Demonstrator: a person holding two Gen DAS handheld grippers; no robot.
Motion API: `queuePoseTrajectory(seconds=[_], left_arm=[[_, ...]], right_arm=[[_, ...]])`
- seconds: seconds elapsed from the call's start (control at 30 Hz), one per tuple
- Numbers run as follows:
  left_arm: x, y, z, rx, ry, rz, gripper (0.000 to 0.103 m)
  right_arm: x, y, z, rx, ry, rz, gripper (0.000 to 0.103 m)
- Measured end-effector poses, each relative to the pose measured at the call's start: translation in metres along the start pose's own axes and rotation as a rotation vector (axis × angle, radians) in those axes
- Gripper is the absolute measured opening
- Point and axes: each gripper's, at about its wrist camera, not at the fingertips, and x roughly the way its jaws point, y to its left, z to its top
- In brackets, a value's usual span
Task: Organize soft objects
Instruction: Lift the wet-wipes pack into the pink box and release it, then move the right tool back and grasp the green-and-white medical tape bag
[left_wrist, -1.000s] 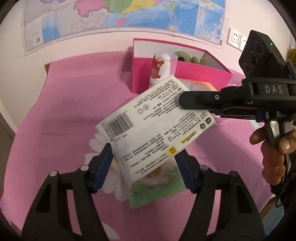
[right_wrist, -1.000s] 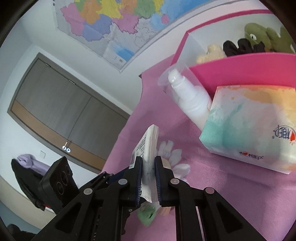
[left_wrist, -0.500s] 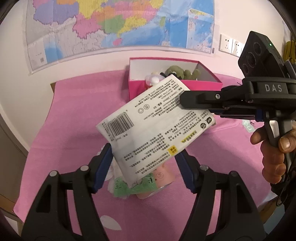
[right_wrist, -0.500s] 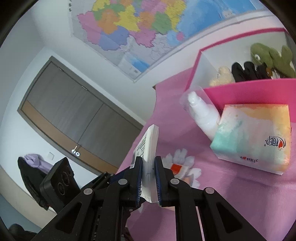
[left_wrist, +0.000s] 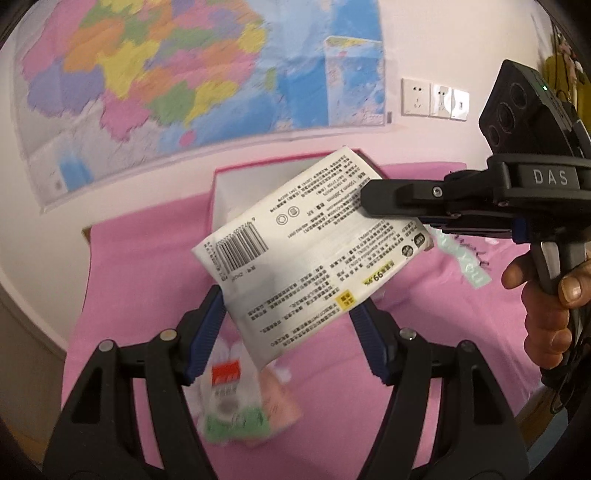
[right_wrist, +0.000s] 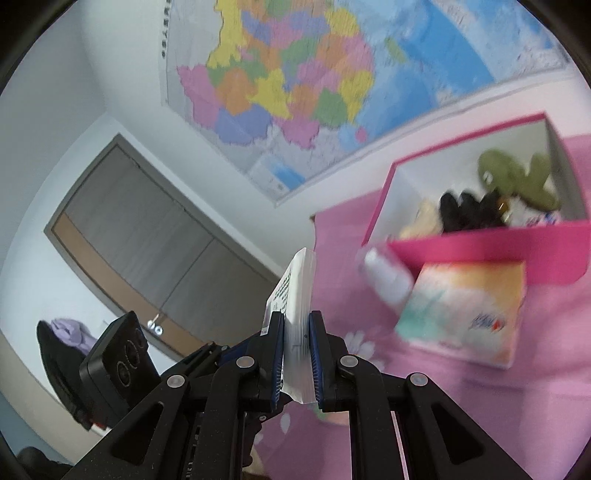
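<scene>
A flat white wipes pack with a barcode and black print hangs in the air above the pink table. My left gripper has its blue pads against the pack's lower sides, jaws held wide on it. My right gripper reaches in from the right and pinches the pack's upper right edge. In the right wrist view the pack stands edge-on, clamped between the right gripper's narrow jaws, with the left gripper low on the left. The pink box holds a green plush and dark soft items.
A pastel tissue box and a white bottle stand against the pink box's front wall. A small, blurred red-and-green packet lies on the table under the left gripper. A map and wall sockets are behind.
Both grippers have risen together with the pack, still holding it the same way. The table and the pink box now sit lower and further off, and more of the map shows.
</scene>
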Motion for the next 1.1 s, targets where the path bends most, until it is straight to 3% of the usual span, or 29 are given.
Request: queuePoseTrajectory(seconds=[0.3,0.5,0.67,0.73,0.8,0.83,0.87,1.1], left_arm=[[0.049,-0.005,0.074,0.074,-0.002,0.014,0.070],[0.108,0.006,0.111,0.107,0.082,0.046,0.070],[0.147,0.009,0.121,0.132,0.161,0.073,0.070],[0.159,0.015,0.123,0.117,0.184,0.083,0.071],[0.170,0.023,0.123,0.086,0.217,0.085,0.081],[0.171,0.025,0.123,0.077,0.220,0.091,0.084],[0.171,0.028,0.123,0.067,0.222,0.104,0.085],[0.135,0.060,0.125,-0.019,0.154,0.109,0.085]], right_arm=[[-0.023,-0.022,0.061,0.009,-0.093,-0.022,0.013],[0.001,-0.065,0.108,0.092,-0.103,-0.039,0.013],[0.027,-0.102,0.131,0.184,-0.088,-0.063,0.015],[0.035,-0.111,0.136,0.203,-0.072,-0.082,0.023],[0.043,-0.122,0.140,0.223,-0.056,-0.140,0.039],[0.046,-0.127,0.141,0.231,-0.048,-0.156,0.054],[0.048,-0.131,0.142,0.240,-0.037,-0.183,0.059],[0.035,-0.138,0.142,0.226,-0.048,-0.297,0.067]])
